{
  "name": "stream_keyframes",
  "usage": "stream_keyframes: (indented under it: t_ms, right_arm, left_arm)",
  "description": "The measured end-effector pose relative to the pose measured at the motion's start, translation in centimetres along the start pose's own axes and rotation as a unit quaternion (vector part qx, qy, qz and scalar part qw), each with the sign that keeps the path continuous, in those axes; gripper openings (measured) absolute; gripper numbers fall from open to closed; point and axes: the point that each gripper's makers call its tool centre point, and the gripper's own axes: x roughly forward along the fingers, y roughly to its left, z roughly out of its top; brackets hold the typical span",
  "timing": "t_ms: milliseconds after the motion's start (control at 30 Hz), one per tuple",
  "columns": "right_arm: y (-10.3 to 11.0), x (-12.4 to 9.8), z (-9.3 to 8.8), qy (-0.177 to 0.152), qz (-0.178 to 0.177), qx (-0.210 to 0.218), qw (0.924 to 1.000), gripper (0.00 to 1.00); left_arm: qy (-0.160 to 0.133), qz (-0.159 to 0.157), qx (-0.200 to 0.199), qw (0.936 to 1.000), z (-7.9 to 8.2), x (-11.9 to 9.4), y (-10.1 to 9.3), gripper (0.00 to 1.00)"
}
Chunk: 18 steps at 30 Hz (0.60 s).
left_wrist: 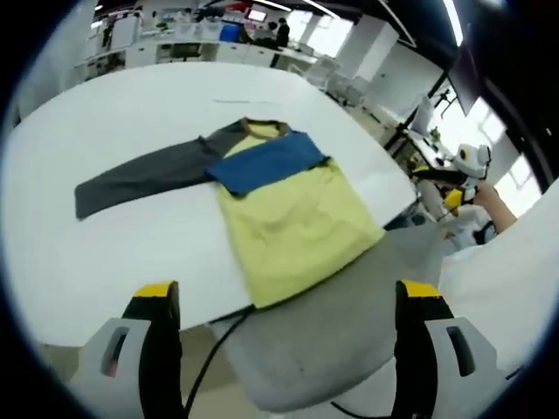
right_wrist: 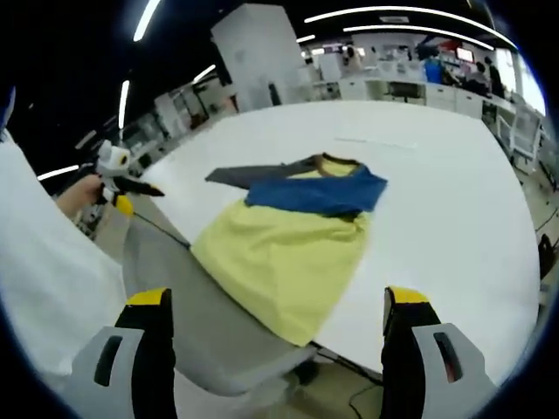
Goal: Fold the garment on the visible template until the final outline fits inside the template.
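A long-sleeved shirt with a yellow body lies flat on the white table. Its blue sleeve is folded across the chest, and its dark grey sleeve stretches out to the left. My left gripper is open, off the table's near edge and short of the hem. The right gripper view shows the same shirt, blue sleeve and grey sleeve. My right gripper is open and empty, also short of the table. Each gripper shows in the other view, hand-held.
A grey chair seat sits against the table edge between me and the shirt, with a black cable hanging beside it. White-sleeved arms fill the sides. Desks and office furniture stand beyond the table.
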Motion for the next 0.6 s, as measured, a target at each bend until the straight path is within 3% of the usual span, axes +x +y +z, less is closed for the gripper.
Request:
stream_keyframes:
  t_ms: [233, 600]
  right_arm:
    - [0.6, 0.8, 0.3, -0.008, 0.0, 0.008, 0.9999, 0.99]
    - [0.9, 0.8, 1.0, -0.01, -0.001, 0.013, 0.9999, 0.99]
  left_arm:
    - [0.002, -0.001, -0.007, 1.0, 0.2, -0.5, 0.7, 0.99]
    - [-0.012, 0.013, -0.013, 0.9998, 1.8, -1.6, 2.3, 0.98]
